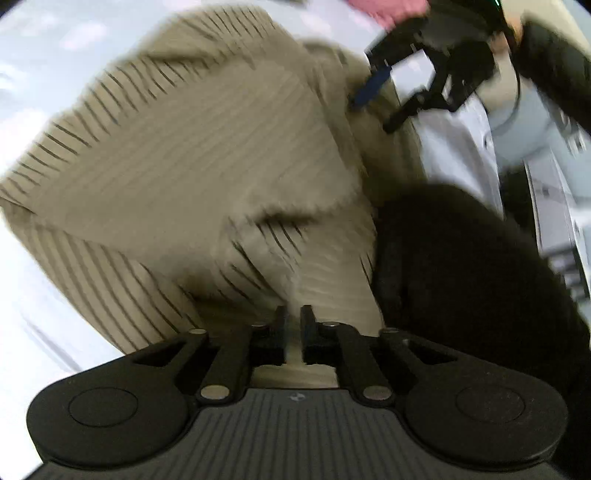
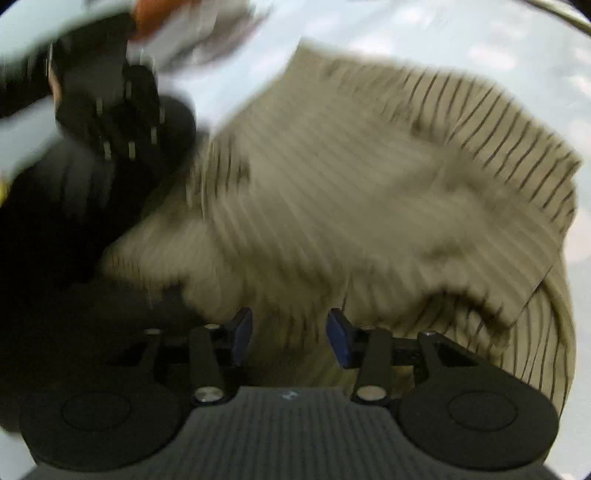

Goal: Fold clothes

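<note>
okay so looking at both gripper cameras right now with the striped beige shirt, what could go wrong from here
1. The left gripper is nearly shut on one bunched bit of the beige, dark-striped knit shirt. If that pinch is shallow, the cloth may slip out.
2. The right gripper is open with the shirt loose between its fingers, so only one side is held and the fold may come out skewed.
3. The shirt is heaped in uneven layers on the pale table. Folding now may trap wrinkles.

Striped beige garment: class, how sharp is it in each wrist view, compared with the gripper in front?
Left wrist view: striped garment smeared by motion blur, left gripper crisp. Right wrist view: blur heavier, stripes nearly lost; right gripper sharp.
</note>
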A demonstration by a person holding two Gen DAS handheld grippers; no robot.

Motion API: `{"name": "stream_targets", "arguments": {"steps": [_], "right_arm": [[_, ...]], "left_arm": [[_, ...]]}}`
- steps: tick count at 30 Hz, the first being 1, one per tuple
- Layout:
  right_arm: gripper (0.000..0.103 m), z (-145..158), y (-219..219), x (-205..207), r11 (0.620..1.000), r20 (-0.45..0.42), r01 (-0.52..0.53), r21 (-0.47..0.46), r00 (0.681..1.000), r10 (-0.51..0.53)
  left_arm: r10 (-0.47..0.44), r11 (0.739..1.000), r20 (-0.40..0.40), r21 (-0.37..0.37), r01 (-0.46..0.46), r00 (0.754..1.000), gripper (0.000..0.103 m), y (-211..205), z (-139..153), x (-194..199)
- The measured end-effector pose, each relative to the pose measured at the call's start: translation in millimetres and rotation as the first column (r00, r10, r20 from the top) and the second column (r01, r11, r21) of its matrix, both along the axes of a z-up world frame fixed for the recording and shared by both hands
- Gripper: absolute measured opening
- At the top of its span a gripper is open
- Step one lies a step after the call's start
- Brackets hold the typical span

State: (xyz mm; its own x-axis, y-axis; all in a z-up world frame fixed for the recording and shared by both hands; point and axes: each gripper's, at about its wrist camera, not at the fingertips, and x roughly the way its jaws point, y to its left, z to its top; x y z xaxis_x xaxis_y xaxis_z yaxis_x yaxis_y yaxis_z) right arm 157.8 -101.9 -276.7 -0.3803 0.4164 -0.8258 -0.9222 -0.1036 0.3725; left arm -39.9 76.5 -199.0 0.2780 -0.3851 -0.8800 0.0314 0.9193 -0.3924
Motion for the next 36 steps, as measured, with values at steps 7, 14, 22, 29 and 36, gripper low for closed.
{"name": "stream_targets", "arguments": {"steps": [7, 14, 22, 29, 36], "right_arm": [[0.054, 0, 46, -24, 0.978, 0.048, 0.164, 0.125, 0.984, -0.171], [0.053, -48, 61, -75, 0.992, 0.133, 0.042, -0.117, 0.991, -0.026], [0.074, 3, 30, -17, 0.965, 0.075, 0.254, 0.07, 0.963, -0.259], [0.091, 33, 46, 99, 0.911, 0.175, 0.374, 0.176, 0.898, -0.403], [0.091, -15, 82, 162, 0.899, 0.066, 0.435, 0.057, 0.896, -0.438]], "left_arm": [[0.318, 0.947, 0.181, -0.015, -0.321, 0.931, 0.027, 28, 2, 30], [0.078, 0.995, -0.085, 0.069, -0.072, 0.993, 0.027, -26, -52, 40], [0.38, 0.923, 0.15, -0.002, -0.384, 0.913, 0.043, 58, -9, 16], [0.512, 0.838, 0.172, 0.117, -0.533, 0.842, 0.055, 143, -22, 8], [0.585, 0.81, 0.113, -0.029, -0.585, 0.803, 0.055, 170, -50, -6]]}}
